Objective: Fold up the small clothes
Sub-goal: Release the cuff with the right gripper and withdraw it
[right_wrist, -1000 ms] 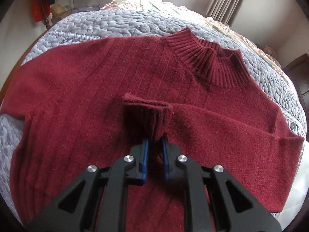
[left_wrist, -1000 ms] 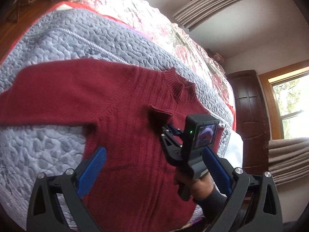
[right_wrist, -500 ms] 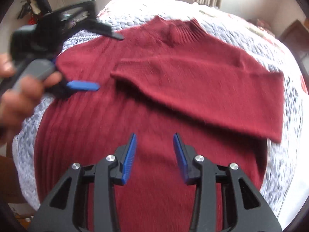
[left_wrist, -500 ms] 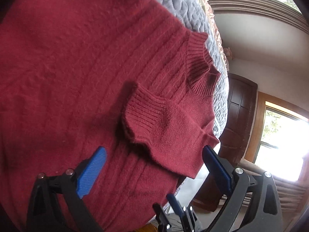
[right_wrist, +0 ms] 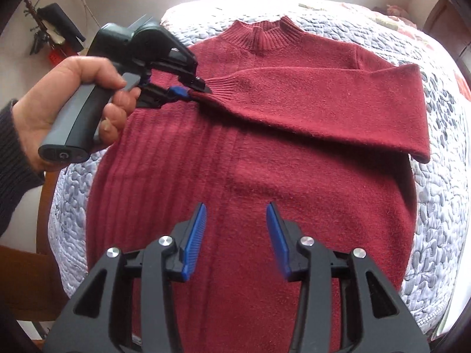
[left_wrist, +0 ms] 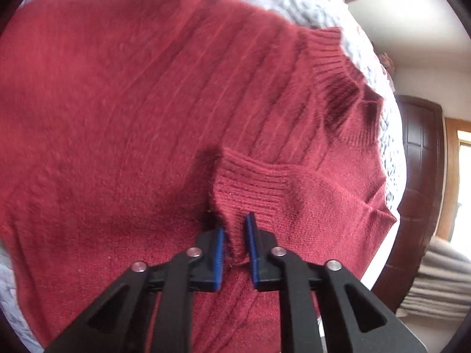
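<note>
Sweater (right_wrist: 265,161) on quilt (right_wrist: 447,176); left tool (left_wrist: 235,241) pinching cuff (left_wrist: 250,188).

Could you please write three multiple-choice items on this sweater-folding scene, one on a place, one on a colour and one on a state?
1. Where does the folded sleeve lie?
A. Across the chest of the sweater
B. Hanging off the bed
C. Under the quilt

2. What colour are the pads of the right hand-held gripper?
A. Green
B. Blue
C. Yellow

3. What state is the left hand-held gripper in?
A. Open above the collar
B. Lying on the quilt
C. Shut on the sleeve's cuff

Answers:
1. A, the sleeve crosses the sweater's front below the collar.
2. B, both pads show blue in the right wrist view.
3. C, its fingers pinch the ribbed cuff in both views, while the right hand-held gripper stands open with nothing between its fingers.
</note>
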Demonstrator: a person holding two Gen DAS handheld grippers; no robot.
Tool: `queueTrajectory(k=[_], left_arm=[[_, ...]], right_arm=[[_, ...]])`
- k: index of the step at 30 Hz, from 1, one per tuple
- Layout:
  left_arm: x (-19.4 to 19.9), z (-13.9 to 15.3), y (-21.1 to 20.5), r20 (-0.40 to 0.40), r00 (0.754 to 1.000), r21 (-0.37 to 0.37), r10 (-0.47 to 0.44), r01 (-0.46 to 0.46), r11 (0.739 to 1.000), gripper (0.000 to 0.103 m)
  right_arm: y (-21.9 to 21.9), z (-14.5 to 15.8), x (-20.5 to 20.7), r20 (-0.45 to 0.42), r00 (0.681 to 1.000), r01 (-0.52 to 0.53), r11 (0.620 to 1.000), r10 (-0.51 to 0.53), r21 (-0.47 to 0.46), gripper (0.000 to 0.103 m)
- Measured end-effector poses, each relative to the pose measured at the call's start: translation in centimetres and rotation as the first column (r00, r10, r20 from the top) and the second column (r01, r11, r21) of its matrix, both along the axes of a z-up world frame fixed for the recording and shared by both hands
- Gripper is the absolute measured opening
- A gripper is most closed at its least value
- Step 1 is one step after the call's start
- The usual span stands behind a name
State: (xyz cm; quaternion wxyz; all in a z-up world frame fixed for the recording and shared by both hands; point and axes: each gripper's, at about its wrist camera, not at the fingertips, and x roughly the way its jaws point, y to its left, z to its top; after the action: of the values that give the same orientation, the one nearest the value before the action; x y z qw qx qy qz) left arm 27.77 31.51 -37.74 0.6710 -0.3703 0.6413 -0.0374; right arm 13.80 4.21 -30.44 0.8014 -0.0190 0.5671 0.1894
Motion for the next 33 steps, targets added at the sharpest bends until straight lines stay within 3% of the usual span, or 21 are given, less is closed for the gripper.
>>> queueTrajectory(k=[6,12,19,30,33], left_arm=[[1.1,6.3,-0.7,0.171,0.976,0.106,-0.134,0.117,0.988,0.009],[1.2,10.7,1.1,0.286,0.937,0.199,-0.201,0.147,0.969,0.009],[0.6,8.3,6.2,0.254,0.951,0.193,-0.174,0.127,0.973,0.009],[-1.8,2.9,8.1,0.168,0.979,0.169,-0.113,0.084,0.982,0.009],[-1.9,1.9,8.1,0.141,0.982,0.182,-0.127,0.1,0.978,0.019]], right_arm=[[0.8,0.6,-0.5,-0.02,1.0,-0.011,1.0,0.011,0.014,0.043],[0.8,0.3,-0.6,-0.039,0.999,0.003,0.999,-0.002,0.033,0.043],[0.7,-0.1,-0.6,-0.044,0.999,0.004,1.0,-0.002,0.031,0.043],[0.3,-0.9,-0.3,-0.057,0.998,0.011,1.0,-0.009,0.023,0.043],[0.3,-0.8,-0.3,-0.055,0.998,0.003,1.0,-0.002,0.019,0.043]])
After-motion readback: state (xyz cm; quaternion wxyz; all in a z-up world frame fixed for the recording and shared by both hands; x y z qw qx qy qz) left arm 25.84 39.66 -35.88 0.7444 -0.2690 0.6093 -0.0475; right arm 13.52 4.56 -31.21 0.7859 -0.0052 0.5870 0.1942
